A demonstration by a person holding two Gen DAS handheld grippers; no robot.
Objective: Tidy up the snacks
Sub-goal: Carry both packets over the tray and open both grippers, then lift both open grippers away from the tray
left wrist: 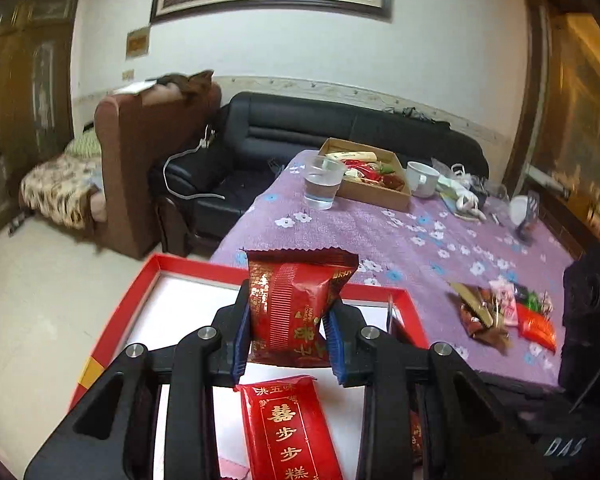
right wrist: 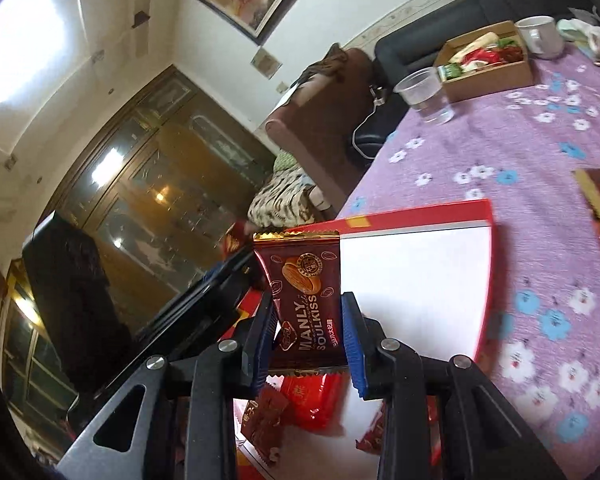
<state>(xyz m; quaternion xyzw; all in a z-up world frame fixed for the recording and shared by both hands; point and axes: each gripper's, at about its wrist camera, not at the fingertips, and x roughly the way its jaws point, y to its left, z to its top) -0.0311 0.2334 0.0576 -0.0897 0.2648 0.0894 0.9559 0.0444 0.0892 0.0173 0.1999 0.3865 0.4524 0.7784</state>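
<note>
Both wrist views close above red box (left wrist: 188,276)

The left gripper (left wrist: 287,334) fills the lower middle of its own view, its black arms rising from the bottom edge and its blue pads (left wrist: 239,344) clamped on either side of a red snack packet (left wrist: 296,300) held upright between them. The right gripper (right wrist: 310,342) sits at lower centre of its own view, tilted, its blue pads (right wrist: 354,350) pressed against a brown biscuit packet (right wrist: 304,300). The left gripper's black body shows at the middle left of the right view
</note>
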